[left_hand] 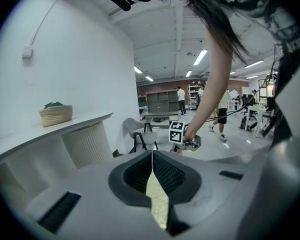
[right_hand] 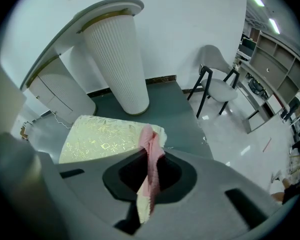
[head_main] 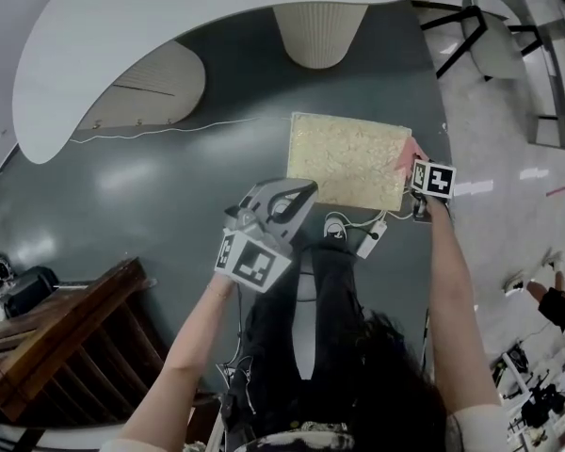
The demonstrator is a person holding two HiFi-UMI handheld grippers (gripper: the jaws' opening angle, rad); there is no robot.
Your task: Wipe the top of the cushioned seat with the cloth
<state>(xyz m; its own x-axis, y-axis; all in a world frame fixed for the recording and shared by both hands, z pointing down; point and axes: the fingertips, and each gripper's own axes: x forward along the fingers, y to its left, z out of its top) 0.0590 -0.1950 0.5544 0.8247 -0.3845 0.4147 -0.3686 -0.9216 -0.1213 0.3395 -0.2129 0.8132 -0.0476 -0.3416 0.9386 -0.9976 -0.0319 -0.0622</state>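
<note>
From the head view, the cushioned seat [head_main: 344,158] lay flat on the dark floor, its pale gold patterned top facing up, just my side of a white ribbed pedestal [head_main: 318,31]. My left gripper [head_main: 301,191] met the seat at its near left corner, and my right gripper [head_main: 414,169] sat at the seat's right edge with the pink cloth [head_main: 405,152] bunched against that edge. In the left gripper view, a woven basket [left_hand: 56,115] stood on the white counter [left_hand: 70,128] well beyond the seat, with something dark green showing above its rim; I could not tell what it was. In that same view my left jaws were pressed together on a thin gold patterned edge of the seat, with no gap between the pads apart from that fabric. In the right gripper view, my right jaws were closed on the cloth, which rose from between them as a narrow pink fold and draped over the seat's near corner. A paler strip hung below the pads; I could not tell whether it was the cloth's underside or the seat's edge. A grey chair [right_hand: 217,79] stood well beyond the seat.
</note>
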